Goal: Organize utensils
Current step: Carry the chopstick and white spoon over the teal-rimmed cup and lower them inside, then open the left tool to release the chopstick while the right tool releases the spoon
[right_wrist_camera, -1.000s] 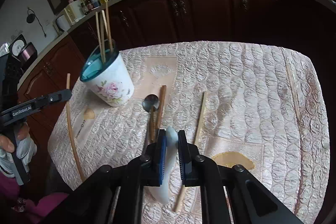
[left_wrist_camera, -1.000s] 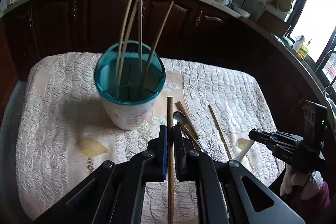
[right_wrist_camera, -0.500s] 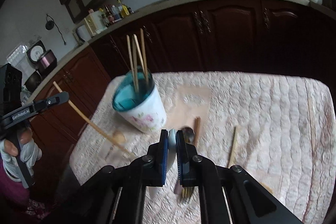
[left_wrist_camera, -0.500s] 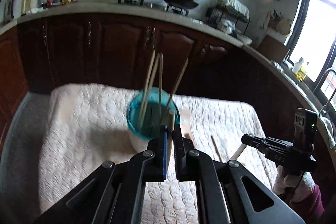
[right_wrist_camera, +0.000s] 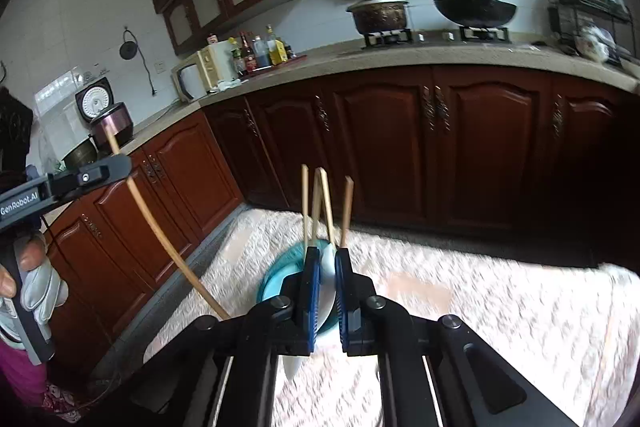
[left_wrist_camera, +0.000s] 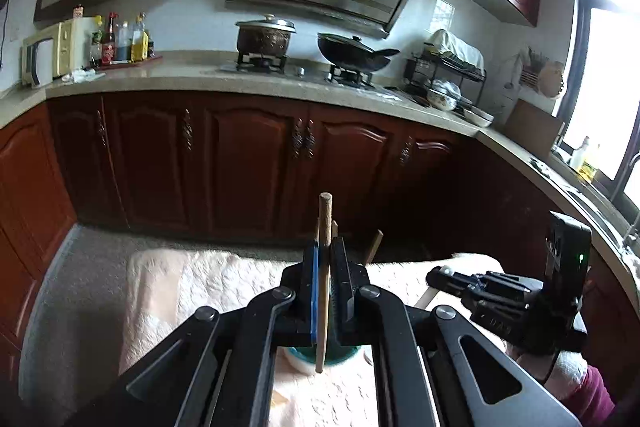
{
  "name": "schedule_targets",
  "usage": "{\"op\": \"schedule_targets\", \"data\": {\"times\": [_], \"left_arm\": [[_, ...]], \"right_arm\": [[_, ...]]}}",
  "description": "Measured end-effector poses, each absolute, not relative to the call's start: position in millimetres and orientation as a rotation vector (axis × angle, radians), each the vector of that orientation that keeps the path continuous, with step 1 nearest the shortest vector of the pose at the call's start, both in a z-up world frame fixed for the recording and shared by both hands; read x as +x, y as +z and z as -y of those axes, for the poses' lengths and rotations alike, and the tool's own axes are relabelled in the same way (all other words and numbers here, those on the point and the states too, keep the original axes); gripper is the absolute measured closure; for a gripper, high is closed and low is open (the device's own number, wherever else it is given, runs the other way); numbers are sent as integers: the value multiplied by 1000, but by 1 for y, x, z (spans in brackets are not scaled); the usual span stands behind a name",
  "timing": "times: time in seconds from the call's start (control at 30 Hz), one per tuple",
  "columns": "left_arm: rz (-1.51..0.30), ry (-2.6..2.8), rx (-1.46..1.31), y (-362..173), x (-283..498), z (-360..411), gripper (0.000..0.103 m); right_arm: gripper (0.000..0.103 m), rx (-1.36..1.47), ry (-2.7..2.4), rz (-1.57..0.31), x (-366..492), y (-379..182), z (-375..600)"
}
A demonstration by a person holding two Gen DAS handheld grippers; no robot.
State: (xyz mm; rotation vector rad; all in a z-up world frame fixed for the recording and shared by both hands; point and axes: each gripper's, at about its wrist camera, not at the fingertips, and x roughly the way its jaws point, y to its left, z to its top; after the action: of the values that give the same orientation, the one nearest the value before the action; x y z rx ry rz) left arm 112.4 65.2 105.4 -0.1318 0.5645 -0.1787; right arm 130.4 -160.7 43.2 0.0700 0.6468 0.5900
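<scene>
Both my grippers have come up off the table since a second ago; the quilted cloth (right_wrist_camera: 500,291) now sits lower in both views and the teal-rimmed cup (right_wrist_camera: 276,283) lies below my fingers. My left gripper (left_wrist_camera: 325,259) is clamped on a wooden chopstick (left_wrist_camera: 324,267), held near upright, its lower end over the cup. My right gripper (right_wrist_camera: 325,267) is clamped on a white spoon (right_wrist_camera: 329,287), handle pointing down. Four chopsticks (right_wrist_camera: 320,203) stand in the cup, leaning apart.
</scene>
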Motion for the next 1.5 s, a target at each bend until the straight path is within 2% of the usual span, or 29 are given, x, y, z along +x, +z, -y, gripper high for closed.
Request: {"op": "schedule_targets", "data": {"times": [0.2, 0.6, 0.83, 1.07, 1.17, 1.23, 1.27, 1.33, 1.4, 1.47, 1.5], "left_arm": [[-564, -132, -102, 99, 143, -66, 98], [-669, -91, -95, 46, 198, -57, 98], [-726, -84, -93, 19, 213, -53, 98], [-764, -77, -100, -3, 220, -47, 97], [-762, -83, -118, -3, 221, -47, 97], [-768, -86, -141, -3, 221, -50, 97], [-774, -87, -145, -4, 221, -51, 96], [-778, -87, -149, -3, 217, -52, 89], [-775, -95, -159, -2, 214, -54, 63], [-767, -104, -164, 0, 208, -54, 54], [-763, -105, -162, 1, 205, -54, 53]], "right_arm": [[94, 2, 623, -659, 154, 32, 126], [94, -138, 782, -718, 175, -4, 96], [93, -182, 865, -720, 174, -11, 90], [92, -194, 832, -806, 177, -45, 83], [89, -113, 803, -817, 180, -50, 95], [82, -66, 804, -836, 180, -53, 102], [78, -42, 797, -842, 179, -54, 107], [78, -11, 788, -843, 174, -55, 116], [75, 30, 775, -845, 171, -55, 126], [72, 60, 754, -852, 168, -54, 136], [71, 76, 741, -852, 168, -54, 140]]}}
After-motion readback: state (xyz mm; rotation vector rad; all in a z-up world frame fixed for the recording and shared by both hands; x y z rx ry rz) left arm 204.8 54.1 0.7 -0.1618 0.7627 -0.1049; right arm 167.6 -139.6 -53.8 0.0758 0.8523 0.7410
